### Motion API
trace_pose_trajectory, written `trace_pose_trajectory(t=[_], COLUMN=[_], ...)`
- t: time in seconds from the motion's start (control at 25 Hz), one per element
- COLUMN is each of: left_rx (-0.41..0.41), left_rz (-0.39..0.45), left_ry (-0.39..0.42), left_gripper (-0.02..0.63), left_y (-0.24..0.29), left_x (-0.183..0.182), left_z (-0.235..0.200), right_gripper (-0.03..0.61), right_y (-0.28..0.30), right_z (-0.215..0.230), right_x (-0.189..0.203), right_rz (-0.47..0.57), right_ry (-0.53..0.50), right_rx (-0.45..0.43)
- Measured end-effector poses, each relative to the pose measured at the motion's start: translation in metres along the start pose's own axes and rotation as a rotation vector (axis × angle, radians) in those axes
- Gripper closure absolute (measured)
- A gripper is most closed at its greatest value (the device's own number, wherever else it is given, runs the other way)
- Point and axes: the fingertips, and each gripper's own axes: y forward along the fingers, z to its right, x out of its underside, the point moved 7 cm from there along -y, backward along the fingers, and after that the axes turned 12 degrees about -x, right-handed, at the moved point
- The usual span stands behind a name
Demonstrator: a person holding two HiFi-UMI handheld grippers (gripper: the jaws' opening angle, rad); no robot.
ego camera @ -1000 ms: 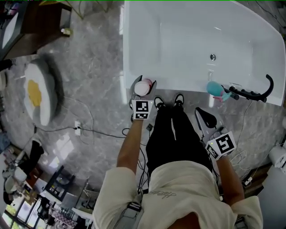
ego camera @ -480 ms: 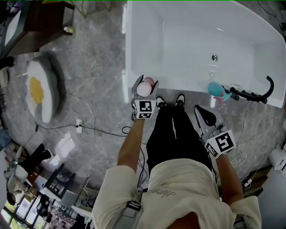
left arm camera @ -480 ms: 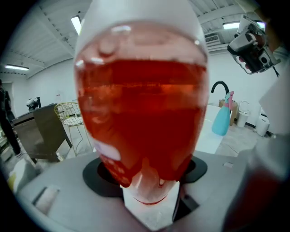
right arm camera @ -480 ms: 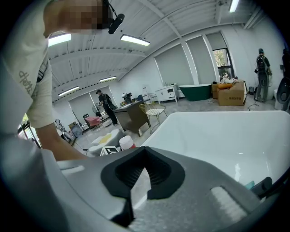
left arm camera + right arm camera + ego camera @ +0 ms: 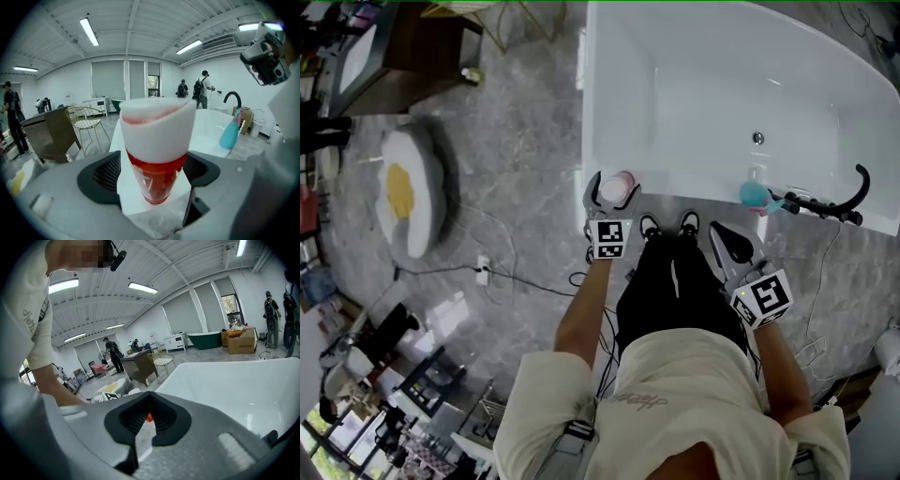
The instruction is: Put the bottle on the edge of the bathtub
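Head view: white tub [image 5: 684, 192] fills upper right. Bottle [image 5: 617, 187] stands upright on the tub's near rim, centre-left of frame, btwn the jaws of the L tongs [image 5: 613, 190]. R tongs [image 5: 724, 236] hang lower right of centre, off the rim, well apart from the bottle. Teal bottle [image 5: 754, 195] and black faucet [image 5: 834, 202] sit further right on the same rim. Egg-shaped cushion [image 5: 408, 192] lies on the floor at left.

L gripper view: bottle [image 5: 157, 150], red w/ white top, centre frame, upright on the tub rim [image 5: 127, 190]. L tongs [image 5: 152, 171] opening, a pad each side, not pressing on it.

R gripper view: R tongs [image 5: 149, 420] clenched, nothing in them. Tub [image 5: 234, 385] at right.
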Motion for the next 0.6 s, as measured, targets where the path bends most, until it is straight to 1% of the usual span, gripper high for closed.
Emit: trace_pose_trajectory(t=[0.16,0.28,0.44,0.6], left_rx=[-0.013,-0.025,-0.020,-0.020], left_rz=[0.025,0.055,0.103,0.145], left_ry=[0.016,-0.006,-0.022,-0.045], left_gripper=[0.183,0.189,0.198,0.228], left_y=[-0.026,-0.049,-0.080,-0.110], left_x=[-0.020,-0.042,-0.072,-0.103], left_z=[-0.004,-0.003,-0.001,0.001], right_gripper=[0.577,0.577,0.577,0.577], right_y=[0.001,-0.003,-0.007,-0.015], right_z=[-0.003,-0.001,0.000,0.003], right_x=[-0.012,-0.022,-0.033,-0.037], right_rz=[0.025,0.041,0.057,0.065], right_ry=[-0.030,-0.061,-0.094,-0.119], right_rx=[-0.017,-0.026,-0.038,-0.044])
